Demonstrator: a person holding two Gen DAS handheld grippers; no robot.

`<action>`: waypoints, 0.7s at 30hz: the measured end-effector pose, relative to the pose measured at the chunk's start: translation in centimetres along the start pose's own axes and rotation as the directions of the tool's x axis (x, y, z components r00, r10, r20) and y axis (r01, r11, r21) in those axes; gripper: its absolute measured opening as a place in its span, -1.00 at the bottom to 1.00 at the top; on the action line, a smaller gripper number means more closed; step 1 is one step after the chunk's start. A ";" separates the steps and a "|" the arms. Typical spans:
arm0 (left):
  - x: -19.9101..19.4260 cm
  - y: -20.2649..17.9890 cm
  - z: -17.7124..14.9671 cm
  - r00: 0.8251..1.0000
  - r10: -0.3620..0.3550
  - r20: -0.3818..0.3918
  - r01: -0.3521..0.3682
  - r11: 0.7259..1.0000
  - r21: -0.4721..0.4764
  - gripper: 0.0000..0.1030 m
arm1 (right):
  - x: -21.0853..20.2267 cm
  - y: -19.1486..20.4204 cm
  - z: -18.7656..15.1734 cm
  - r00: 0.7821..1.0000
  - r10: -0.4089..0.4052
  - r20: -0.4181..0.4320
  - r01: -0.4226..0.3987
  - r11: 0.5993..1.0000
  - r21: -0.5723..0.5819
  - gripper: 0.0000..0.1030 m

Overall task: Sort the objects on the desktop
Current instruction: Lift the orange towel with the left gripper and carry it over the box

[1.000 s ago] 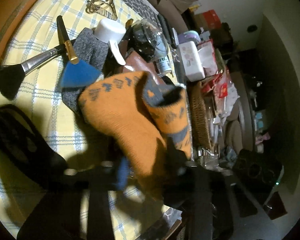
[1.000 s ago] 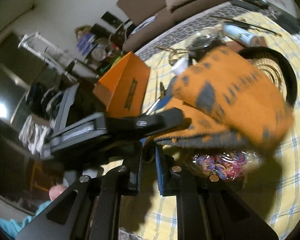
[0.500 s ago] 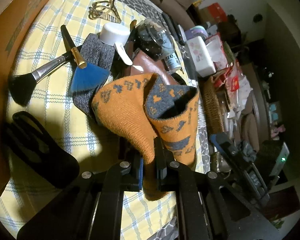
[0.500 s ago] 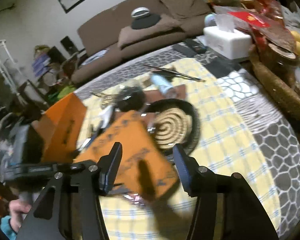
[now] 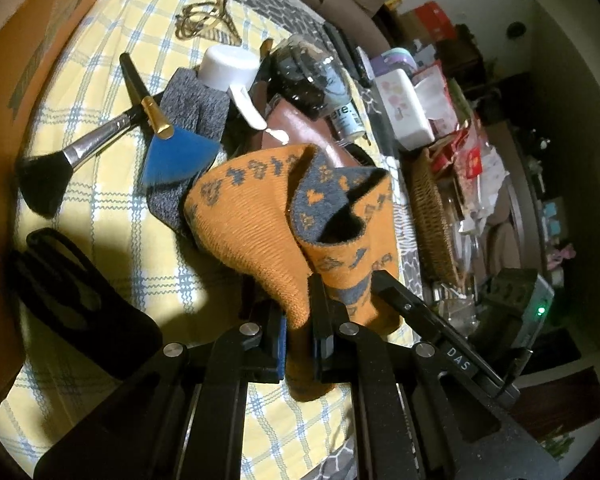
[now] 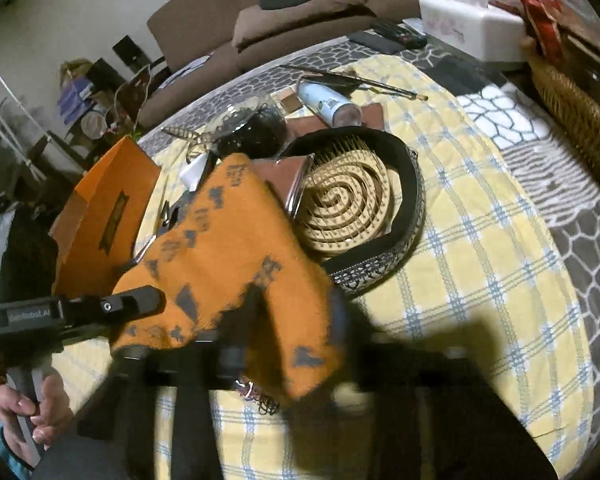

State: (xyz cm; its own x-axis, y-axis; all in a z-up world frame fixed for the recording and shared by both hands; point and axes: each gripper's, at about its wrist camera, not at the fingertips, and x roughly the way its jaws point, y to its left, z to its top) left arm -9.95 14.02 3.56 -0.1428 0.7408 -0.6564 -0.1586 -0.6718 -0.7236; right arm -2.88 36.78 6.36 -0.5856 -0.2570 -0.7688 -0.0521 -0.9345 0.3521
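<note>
An orange sock with grey patterns (image 5: 252, 220) hangs above the yellow checked cloth. My left gripper (image 5: 300, 332) is shut on its lower edge. In the right wrist view the sock (image 6: 220, 264) drapes in front of my right gripper (image 6: 284, 356), which is blurred; its fingers look spread wide, one finger (image 6: 204, 364) left of the sock. The left gripper's body (image 6: 80, 312) shows at the left, held by a hand.
A grey sock (image 5: 192, 120), a blue fan brush (image 5: 172, 152), a black powder brush (image 5: 48, 184), a white scoop (image 5: 232, 68) and a black pouch (image 5: 80, 304) lie on the cloth. An orange box (image 6: 104, 216), a coiled belt (image 6: 356, 208), a spray can (image 6: 328, 104) and a wicker basket (image 5: 432, 216) are near.
The right gripper opened, let go of the sock and drew back, then moved in again close behind it. The left gripper still holds the sock, now lifted a little nearer.
</note>
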 end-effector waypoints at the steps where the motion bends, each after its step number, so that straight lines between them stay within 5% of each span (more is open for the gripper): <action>1: -0.2 -0.3 0.0 1.000 -0.002 0.009 0.002 1.000 0.008 -0.84 | -0.5 0.1 0.1 1.000 -0.008 0.014 0.008 1.000 -0.003 -0.54; 9: -2.5 -1.8 0.4 0.997 -0.039 0.066 0.035 0.998 0.060 -0.84 | -4.5 -1.0 1.1 0.987 0.028 0.156 -0.042 0.995 0.085 -0.76; 14: -3.7 -2.1 0.8 0.994 -0.062 0.087 0.056 0.996 0.066 -0.84 | -3.8 -1.6 1.3 0.993 0.068 0.102 -0.082 0.987 0.139 -0.73; 18: -6.8 -3.2 1.3 0.974 -0.178 0.139 0.166 0.982 0.093 -0.84 | -3.6 -1.9 1.3 0.993 0.061 0.101 -0.076 0.985 0.154 0.26; 21: -10.6 -5.1 1.7 0.936 -0.281 0.213 0.248 0.954 0.168 -0.84 | -3.5 -2.2 1.3 0.987 0.118 0.108 -0.136 0.974 0.182 0.26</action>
State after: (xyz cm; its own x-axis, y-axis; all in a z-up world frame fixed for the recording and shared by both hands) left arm -9.27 9.58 14.51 -0.2974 0.8819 -0.3659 -0.3507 -0.4573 -0.8172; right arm -1.73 40.08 8.99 -0.6715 -0.3372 -0.6598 -0.1182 -0.8303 0.5447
